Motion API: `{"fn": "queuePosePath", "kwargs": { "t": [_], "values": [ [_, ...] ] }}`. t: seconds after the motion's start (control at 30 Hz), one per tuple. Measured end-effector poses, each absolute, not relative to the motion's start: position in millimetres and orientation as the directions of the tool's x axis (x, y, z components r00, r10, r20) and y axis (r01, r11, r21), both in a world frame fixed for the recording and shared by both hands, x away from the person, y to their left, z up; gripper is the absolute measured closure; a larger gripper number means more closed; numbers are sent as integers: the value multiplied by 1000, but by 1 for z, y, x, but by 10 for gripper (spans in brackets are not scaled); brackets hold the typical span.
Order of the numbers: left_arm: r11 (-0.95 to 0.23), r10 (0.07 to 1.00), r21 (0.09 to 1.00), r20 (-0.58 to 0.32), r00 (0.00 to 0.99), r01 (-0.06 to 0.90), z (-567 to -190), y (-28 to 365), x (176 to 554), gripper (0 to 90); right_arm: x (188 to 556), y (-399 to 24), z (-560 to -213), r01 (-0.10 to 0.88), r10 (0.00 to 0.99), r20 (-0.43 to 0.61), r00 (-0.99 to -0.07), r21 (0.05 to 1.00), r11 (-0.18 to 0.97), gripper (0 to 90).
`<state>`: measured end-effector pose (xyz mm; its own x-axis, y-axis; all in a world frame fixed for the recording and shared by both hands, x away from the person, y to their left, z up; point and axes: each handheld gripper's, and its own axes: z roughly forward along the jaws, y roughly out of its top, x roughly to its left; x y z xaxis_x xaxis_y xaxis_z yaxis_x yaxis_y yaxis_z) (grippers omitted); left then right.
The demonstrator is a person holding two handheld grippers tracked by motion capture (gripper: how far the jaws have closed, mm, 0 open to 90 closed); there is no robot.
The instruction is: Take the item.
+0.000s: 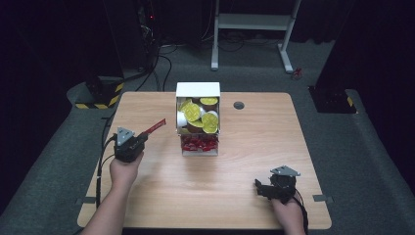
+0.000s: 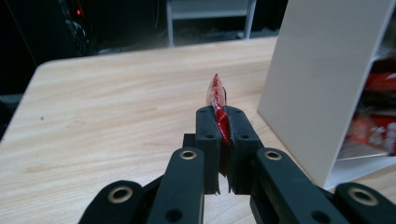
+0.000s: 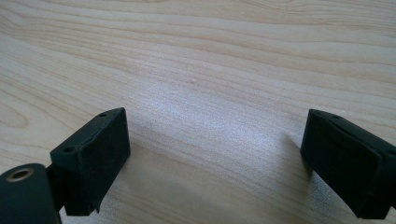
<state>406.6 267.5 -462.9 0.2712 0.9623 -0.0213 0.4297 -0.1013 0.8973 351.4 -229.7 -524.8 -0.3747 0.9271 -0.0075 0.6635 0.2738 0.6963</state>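
Left of frame, high view: my left gripper (image 1: 147,133) sits over the table (image 1: 161,196), left of centre, jaws pinched tight on one red sachet (image 1: 156,126). The sachet sticks out past the tips, angled up and right toward the white box (image 1: 197,89). In the left gripper view the pads are squeezed together with the sachet (image 2: 217,100) edge-on between them, and the box wall (image 2: 317,79) stands just to the right.

Step in hand, as I judge it: carrying a single sachet, either just taken from the lower shelf or on its way there. I cannot tell which. The next move calls for keeping the thin packet flat and clear of the box wall, and for opening only once it sits where it belongs.

Centre, top half of frame: one box, two levels. The upper level holds yellow-lidded cups (image 1: 193,111); I count roughly seven, some half hidden. The lower level holds a pile of red sachets (image 1: 199,143), too tangled to count.

Right, lower frame: my right gripper (image 1: 263,188) rests low on the table, well apart from the box. In the right gripper view the jaws stand wide, with bare wood between them and nothing held.
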Motion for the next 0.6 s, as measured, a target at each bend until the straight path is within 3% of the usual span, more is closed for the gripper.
{"fn": "queuePosePath", "kwargs": {
  "t": [0.6],
  "values": [
    [-138,968,844,3,253,518,-492,258,429,844,351,-230,-525,666,928,-4,-372,696,270,80]
  ]
}}
